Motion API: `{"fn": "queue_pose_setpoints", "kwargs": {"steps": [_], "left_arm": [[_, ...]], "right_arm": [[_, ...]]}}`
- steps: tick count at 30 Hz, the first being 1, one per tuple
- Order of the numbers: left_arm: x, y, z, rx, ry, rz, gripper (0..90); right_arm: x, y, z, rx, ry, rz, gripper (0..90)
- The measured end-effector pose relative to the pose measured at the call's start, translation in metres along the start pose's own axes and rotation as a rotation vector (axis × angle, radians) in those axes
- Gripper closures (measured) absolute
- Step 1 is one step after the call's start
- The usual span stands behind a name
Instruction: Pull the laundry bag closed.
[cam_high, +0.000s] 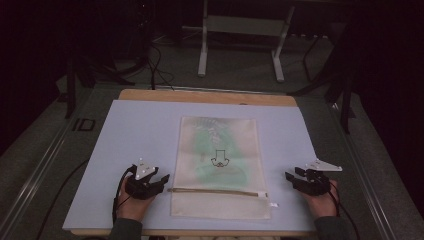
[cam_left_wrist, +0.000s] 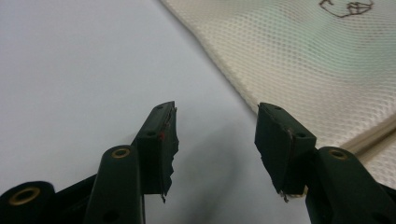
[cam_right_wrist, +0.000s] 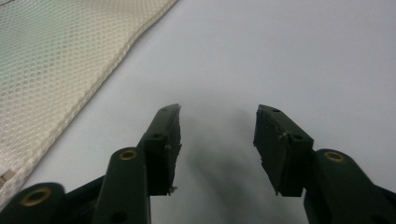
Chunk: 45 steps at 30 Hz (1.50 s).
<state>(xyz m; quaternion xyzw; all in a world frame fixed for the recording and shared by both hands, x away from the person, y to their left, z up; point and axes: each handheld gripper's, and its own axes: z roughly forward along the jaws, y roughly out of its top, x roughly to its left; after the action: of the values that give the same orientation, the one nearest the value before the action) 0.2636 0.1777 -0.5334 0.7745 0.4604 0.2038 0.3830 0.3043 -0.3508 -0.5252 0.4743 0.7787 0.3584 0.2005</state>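
High view shows a pale blue mat (cam_high: 140, 130) lying on a wooden table (cam_high: 200, 95), and on the middle of the mat a mesh bag (cam_high: 220, 165) lies flat. The bag is cream, long from far to near, and something green can be seen through its net. A small dark drawing (cam_high: 219, 159) is on its middle. A zipper (cam_high: 217, 191) runs across the bag close to its near end, with a small white tab (cam_high: 273, 204) at the near right corner.

The left gripper (cam_high: 162, 180) rests low over the mat just beside the left edge of the bag, near the left end of the zipper, and it points to the right, toward the bag. The left hand (cam_high: 131, 202) holds it from below. The right gripper (cam_high: 291, 176) is over the mat on the other side, a little apart from the right edge of the bag, pointing left. The right hand (cam_high: 320, 200) holds it.

Left gripper view shows its two black jaws standing apart with nothing between them, only bare mat (cam_left_wrist: 84, 70). The bag (cam_left_wrist: 303, 60) is just beyond the right jaw, and a piece of the zipper (cam_left_wrist: 373, 135) passes beside that jaw; whether the jaw touches the cloth I cannot tell.

Right gripper view shows also jaws apart and empty over the mat (cam_right_wrist: 280, 56). The bag edge (cam_right_wrist: 60, 60) lies at the upper left, apart from the jaws.
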Motion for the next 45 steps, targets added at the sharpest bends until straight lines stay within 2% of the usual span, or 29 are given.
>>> {"fn": "queue_pose_setpoints", "kwargs": {"steps": [4, 12, 19, 23, 25, 26, 27, 28, 34, 41, 42, 45], "left_arm": [[-0.001, 0.0, 0.001, 0.01, -0.008, 0.016, 48.0], [-0.001, 0.0, 0.0, 0.019, -0.042, 0.016, 49.5], [-0.004, 0.001, 0.001, 0.035, -0.061, 0.036, 48.8], [-0.004, 0.0, 0.001, 0.033, -0.063, 0.029, 49.2], [-0.003, 0.0, 0.001, 0.047, -0.055, 0.021, 49.7], [-0.003, 0.0, 0.001, 0.053, -0.058, 0.017, 49.8], [-0.002, 0.0, 0.002, 0.055, -0.063, 0.012, 49.8], [-0.002, 0.0, 0.002, 0.056, -0.066, 0.011, 49.8], [-0.004, 0.0, 0.001, 0.046, -0.094, 0.022, 50.1], [-0.002, 0.0, 0.002, 0.052, -0.092, 0.023, 51.6], [-0.002, 0.0, 0.001, 0.051, -0.092, 0.021, 51.6], [-0.002, 0.0, 0.001, 0.049, -0.096, 0.017, 51.6]], "right_arm": [[0.003, 0.0, 0.001, 0.004, 0.009, -0.017, 50.9], [0.016, 0.001, 0.004, 0.02, 0.047, -0.06, 51.0], [0.03, 0.006, 0.004, 0.053, 0.08, -0.136, 53.8], [0.039, 0.012, 0.005, 0.065, 0.107, -0.176, 53.9], [0.043, 0.016, 0.005, 0.069, 0.137, -0.186, 54.1], [0.045, 0.018, 0.005, 0.076, 0.148, -0.202, 54.1], [0.051, 0.021, 0.007, 0.089, 0.159, -0.238, 53.9], [0.051, 0.021, 0.007, 0.089, 0.159, -0.238, 53.9], [0.067, 0.031, 0.011, 0.126, 0.189, -0.325, 52.2], [0.084, 0.047, 0.013, 0.177, 0.227, -0.406, 52.2], [0.09, 0.052, 0.014, 0.187, 0.234, -0.431, 52.0], [0.096, 0.056, 0.016, 0.193, 0.246, -0.452, 51.9]]}}
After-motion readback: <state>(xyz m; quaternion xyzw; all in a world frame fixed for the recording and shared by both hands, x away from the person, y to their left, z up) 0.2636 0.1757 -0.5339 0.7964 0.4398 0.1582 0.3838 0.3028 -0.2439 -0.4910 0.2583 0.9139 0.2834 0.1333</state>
